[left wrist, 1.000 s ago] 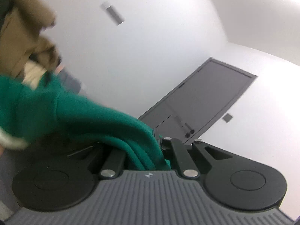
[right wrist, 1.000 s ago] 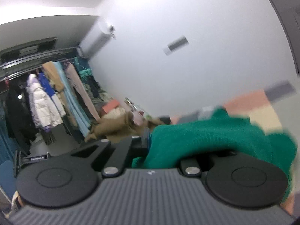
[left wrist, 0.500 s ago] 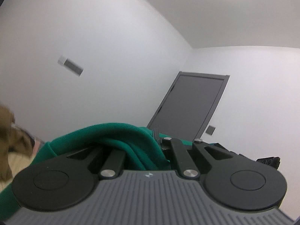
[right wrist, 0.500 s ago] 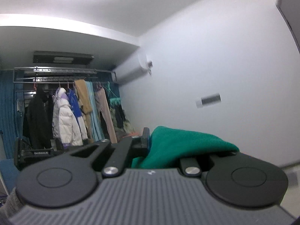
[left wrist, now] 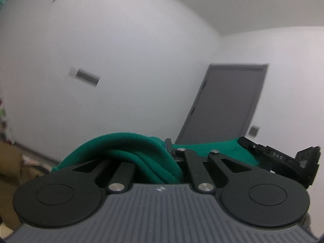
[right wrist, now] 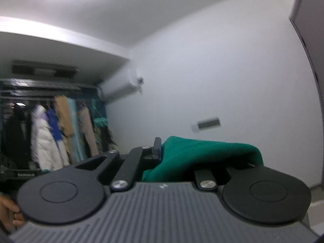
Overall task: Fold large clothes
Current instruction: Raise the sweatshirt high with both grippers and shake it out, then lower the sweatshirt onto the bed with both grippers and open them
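Observation:
A green knit garment (left wrist: pixel 129 151) is bunched between the fingers of my left gripper (left wrist: pixel 162 154), which is shut on it and held up high, facing a wall. The same green garment (right wrist: pixel 202 151) drapes over my right gripper (right wrist: pixel 168 151), which is also shut on it. In the left wrist view the green cloth stretches right toward the other black gripper (left wrist: pixel 283 158). The rest of the garment hangs below, out of sight.
A grey door (left wrist: pixel 228 101) stands in the white wall ahead of the left gripper. A rack of hanging coats (right wrist: pixel 56 133) and a wall air conditioner (right wrist: pixel 121 89) lie to the left in the right wrist view. A tan garment (left wrist: pixel 10 162) is at the left edge.
Both grippers have swung upward with the green garment, from looking across the clothes pile to looking at walls and ceiling. Both stay shut on the cloth.

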The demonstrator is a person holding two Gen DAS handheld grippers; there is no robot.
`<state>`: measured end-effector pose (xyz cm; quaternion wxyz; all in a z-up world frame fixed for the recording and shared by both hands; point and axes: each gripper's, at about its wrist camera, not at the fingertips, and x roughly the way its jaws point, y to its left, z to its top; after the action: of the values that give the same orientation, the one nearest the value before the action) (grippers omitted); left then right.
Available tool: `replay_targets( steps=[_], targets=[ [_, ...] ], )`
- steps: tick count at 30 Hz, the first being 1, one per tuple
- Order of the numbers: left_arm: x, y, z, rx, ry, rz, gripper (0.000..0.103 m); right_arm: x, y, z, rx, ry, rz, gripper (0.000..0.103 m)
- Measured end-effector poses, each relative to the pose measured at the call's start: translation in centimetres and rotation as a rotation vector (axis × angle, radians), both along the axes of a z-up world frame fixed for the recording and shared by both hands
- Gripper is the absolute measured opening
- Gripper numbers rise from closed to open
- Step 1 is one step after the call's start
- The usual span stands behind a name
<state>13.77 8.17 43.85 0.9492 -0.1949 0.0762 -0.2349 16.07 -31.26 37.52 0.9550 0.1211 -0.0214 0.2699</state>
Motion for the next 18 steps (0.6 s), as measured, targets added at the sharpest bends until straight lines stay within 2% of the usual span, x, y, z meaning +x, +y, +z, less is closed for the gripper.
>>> replay_targets(
  steps=[5,8,13,16,18],
  targets=[
    [10.3,0.1,-9.6,0.010,0.133,0.037,0.007,7.9,1.2,-8.4,-0.079,0.134,-0.068,0.012],
    [17.2,0.1,-15.7,0.039,0.182,0.066,0.007,12.5,2.4,-13.3,-0.120,0.162,-0.101,0.012],
    [28.3,0.9,-26.3,0.060,0.314,0.104,0.007,22.2,3.9,-22.7,-0.131,0.258,-0.125,0.012],
    [33.0,1.6,-32.3,0.071,0.363,0.109,0.007,27.5,4.8,-29.0,-0.122,0.308,-0.141,0.011],
    [35.3,1.9,-35.3,0.096,0.398,0.107,0.007,29.9,5.3,-32.2,-0.124,0.326,-0.149,0.011]
  ],
)
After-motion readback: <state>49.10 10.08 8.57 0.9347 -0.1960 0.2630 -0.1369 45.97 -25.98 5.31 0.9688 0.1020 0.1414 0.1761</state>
